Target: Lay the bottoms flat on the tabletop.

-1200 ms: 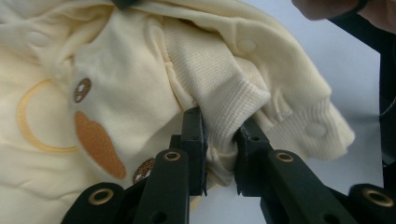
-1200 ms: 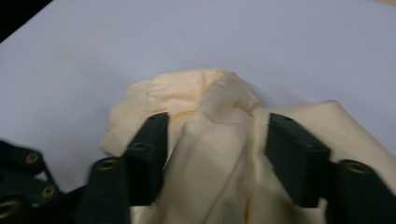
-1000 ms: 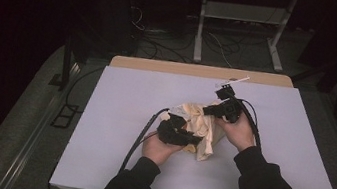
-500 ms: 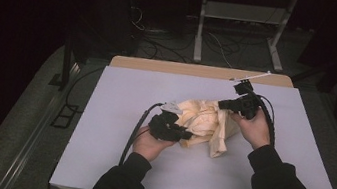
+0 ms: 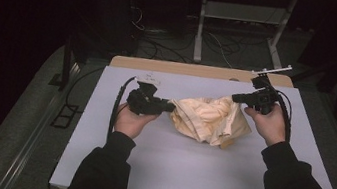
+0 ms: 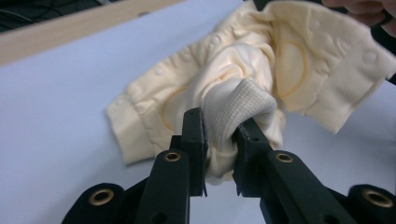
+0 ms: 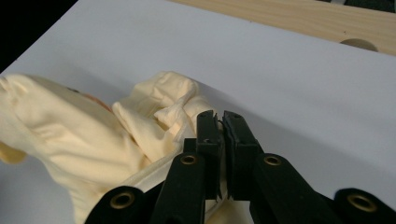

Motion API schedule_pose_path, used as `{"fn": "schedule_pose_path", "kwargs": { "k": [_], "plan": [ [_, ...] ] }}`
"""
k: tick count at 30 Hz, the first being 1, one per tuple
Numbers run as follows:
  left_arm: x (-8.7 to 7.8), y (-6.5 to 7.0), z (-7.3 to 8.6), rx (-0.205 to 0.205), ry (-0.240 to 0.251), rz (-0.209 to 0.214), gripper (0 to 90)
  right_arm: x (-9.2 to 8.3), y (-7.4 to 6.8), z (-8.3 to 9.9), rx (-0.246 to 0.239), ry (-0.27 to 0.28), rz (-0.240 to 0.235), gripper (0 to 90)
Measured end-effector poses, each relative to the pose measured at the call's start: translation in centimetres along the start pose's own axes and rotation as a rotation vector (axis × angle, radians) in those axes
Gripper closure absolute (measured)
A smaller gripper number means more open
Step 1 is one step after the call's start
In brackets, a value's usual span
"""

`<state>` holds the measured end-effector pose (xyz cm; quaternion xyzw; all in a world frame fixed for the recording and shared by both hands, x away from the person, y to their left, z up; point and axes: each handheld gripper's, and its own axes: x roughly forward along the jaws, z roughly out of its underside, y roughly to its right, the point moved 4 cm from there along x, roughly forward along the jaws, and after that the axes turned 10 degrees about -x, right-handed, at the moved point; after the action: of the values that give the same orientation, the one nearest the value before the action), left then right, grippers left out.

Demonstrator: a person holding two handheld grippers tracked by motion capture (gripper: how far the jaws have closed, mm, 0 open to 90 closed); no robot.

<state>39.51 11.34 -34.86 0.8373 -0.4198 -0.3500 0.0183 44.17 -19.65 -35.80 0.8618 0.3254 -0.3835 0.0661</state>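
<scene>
Table (image 5: 194, 179) covered by pale lilac sheet; bare wooden strip (image 5: 185, 70) left exposed along far edge. Crumpled cream garment (image 5: 210, 121) seen at middle, lower folds resting on sheet.

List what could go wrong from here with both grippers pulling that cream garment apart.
The right gripper pinches only a thin edge of the cream garment, so it may slip free. The left gripper holds a thick ribbed bunch, which could pull out unevenly. The cloth may stay crumpled on the table.

Crumpled pale-yellow garment (image 5: 210, 121), seemingly lifted between tongs.
</scene>
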Motion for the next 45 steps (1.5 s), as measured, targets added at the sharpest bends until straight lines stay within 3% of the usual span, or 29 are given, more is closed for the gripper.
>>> {"fn": "schedule_pose_path", "kwargs": {
  "k": [5,10,15,20,24,29,31,33,38,41,45],
  "plan": [
    [-1.7,-0.6,-2.5,-0.01,0.036,-0.029,75.6,-1.0,0.8,-0.3,0.028,0.036,-0.008,84.6],
    [-2.6,-0.2,-4.6,0.02,0.055,-0.043,75.7,-1.9,1.4,-0.5,0.051,0.065,-0.015,84.6],
    [-2.8,0.1,-5.1,0.045,0.051,-0.055,75.7,-2.6,2.0,-0.2,0.062,0.079,-0.012,84.6],
    [-1.3,-0.3,-3.4,0.025,0.027,-0.033,75.7,-2.1,2.5,1.0,0.071,0.059,-0.007,84.5],
    [0.9,-0.7,-0.6,0.002,-0.015,-0.019,75.7,0.3,3.0,3.8,0.091,0.012,-0.005,84.5],
    [2.5,-1.4,2.6,-0.057,-0.037,0.021,75.7,1.4,3.8,5.5,0.156,0.025,-0.033,82.8],
    [2.7,-1.5,3.6,-0.065,-0.047,0.024,75.7,1.6,4.1,5.8,0.164,0.032,-0.023,79.9],
    [2.8,-1.6,4.2,-0.07,-0.054,0.023,75.7,1.6,4.4,5.9,0.157,0.026,0.022,71.8],
    [2.4,-2.2,4.5,-0.094,-0.052,0.009,75.6,0.4,4.1,5.2,0.126,0.077,0.069,58.3],
    [2.2,-2.4,4.7,-0.098,-0.058,0.0,75.6,-0.6,3.5,5.3,0.116,0.093,0.05,48.0],
    [2.3,-2.7,5.1,-0.118,-0.059,0.001,75.6,-1.4,2.3,6.9,0.07,0.095,0.024,37.4]
  ]
}}
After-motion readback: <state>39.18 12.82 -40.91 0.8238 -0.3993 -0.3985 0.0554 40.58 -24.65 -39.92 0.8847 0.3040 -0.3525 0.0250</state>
